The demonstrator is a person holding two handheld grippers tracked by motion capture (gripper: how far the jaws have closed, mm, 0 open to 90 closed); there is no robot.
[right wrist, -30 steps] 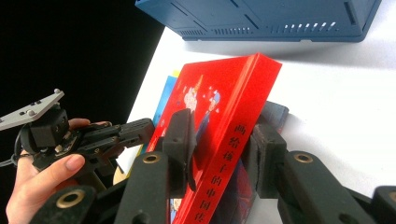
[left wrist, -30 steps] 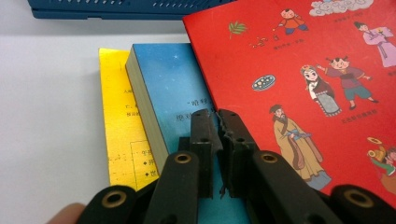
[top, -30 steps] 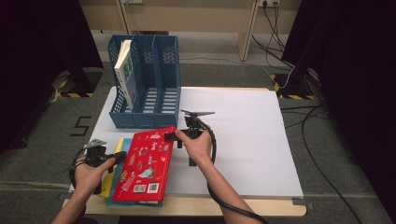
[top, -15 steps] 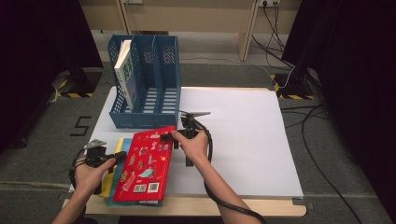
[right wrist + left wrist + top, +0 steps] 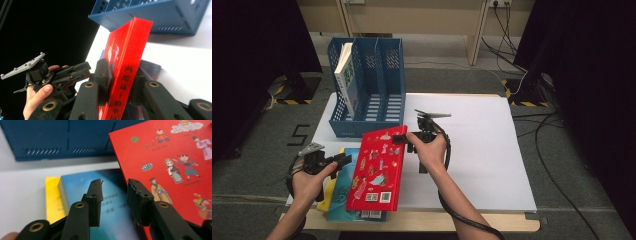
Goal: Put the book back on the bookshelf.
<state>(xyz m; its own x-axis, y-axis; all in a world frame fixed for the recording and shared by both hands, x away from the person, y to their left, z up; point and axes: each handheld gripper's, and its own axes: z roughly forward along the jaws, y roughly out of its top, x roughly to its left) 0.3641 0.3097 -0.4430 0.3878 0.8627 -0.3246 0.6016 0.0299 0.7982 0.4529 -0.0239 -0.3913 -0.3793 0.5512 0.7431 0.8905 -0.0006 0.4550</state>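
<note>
**A white-topped table in a dark-curtained room**

The table (image 5: 492, 145) has a white top with a pale wooden edge (image 5: 422, 220) along its near side. It stands on a grey floor (image 5: 577, 200). Black curtains (image 5: 582, 50) hang at the far left and far right. A pale wooden wall panel (image 5: 422, 17) runs along the far side, with a socket (image 5: 499, 3) at the top. Black cables (image 5: 512, 30) trail down from it. Yellow-and-black tape (image 5: 517, 103) marks the floor, and a "5" (image 5: 299, 135) is painted at the left.

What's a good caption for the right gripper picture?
Right gripper clamps the red picture book by its spine, near the blue file rack.
</note>
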